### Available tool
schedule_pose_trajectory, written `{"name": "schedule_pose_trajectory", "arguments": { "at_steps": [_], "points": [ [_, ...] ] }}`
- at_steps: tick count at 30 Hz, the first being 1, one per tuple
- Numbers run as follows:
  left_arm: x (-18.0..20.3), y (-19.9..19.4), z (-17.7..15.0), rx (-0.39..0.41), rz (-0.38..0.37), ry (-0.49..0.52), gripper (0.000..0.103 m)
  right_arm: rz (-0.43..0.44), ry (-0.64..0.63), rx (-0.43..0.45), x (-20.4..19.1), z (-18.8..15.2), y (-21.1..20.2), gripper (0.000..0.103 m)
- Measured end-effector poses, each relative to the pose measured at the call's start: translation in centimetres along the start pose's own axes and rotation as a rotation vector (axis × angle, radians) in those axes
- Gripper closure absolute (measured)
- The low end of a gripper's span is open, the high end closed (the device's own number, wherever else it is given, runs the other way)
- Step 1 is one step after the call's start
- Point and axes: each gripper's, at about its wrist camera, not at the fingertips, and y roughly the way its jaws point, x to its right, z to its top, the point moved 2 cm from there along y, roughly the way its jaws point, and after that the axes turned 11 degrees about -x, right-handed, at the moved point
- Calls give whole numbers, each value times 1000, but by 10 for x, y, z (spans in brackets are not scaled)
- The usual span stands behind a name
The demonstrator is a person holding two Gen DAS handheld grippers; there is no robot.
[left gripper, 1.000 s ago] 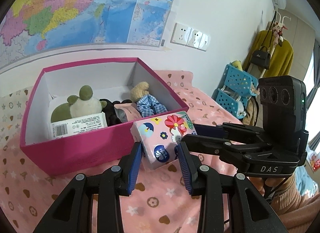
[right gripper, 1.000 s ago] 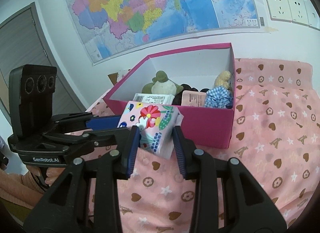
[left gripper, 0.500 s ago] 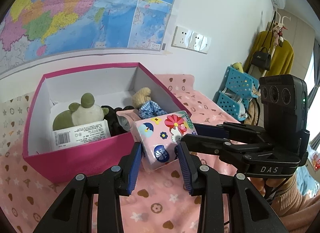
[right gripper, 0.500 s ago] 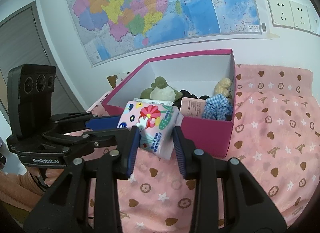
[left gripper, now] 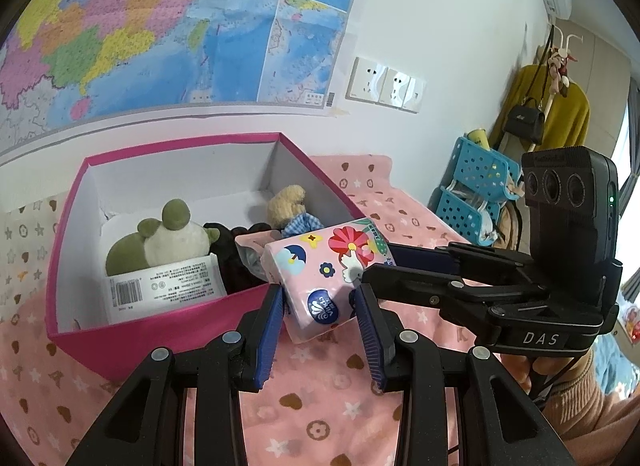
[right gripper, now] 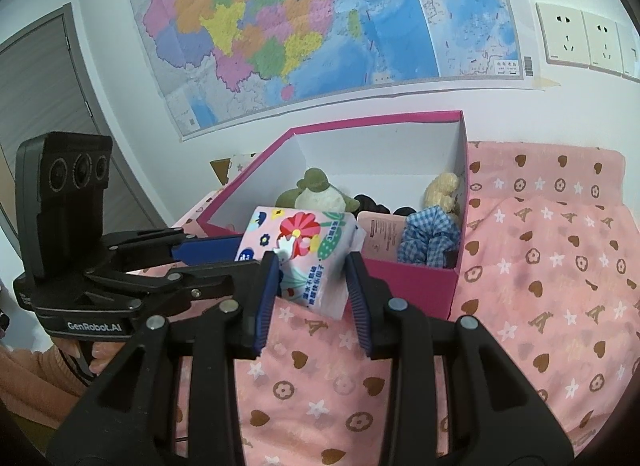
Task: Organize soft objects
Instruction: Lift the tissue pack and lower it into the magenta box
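Nearer the box point(left gripper: 160, 330) now, tissue pack point(left gripper: 320, 274); only left view shows shelf point(left gripper: 472, 193).

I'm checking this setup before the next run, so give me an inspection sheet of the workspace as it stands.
Surface: pink patterned cloth, bare beside the box.
Job's things: tissue pack held over the near wall of the pink box; inside lie a green plush, a white packet, a checked scrunchie, a tan plush.
Clutter: nothing seen.
Grippers: left gripper and right gripper both shut on the tissue pack.
Cables: nothing seen.
Surroundings: wall map, sockets, blue rack.
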Motion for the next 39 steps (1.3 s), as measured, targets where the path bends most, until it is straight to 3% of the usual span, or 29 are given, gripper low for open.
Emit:
{"name": "schedule_pose_trajectory", "arguments": {
  "at_steps": [39],
  "points": [
    [-3,7,17,13,18,1,67,-16,-12,5,16,20,5,65]
  ]
}}
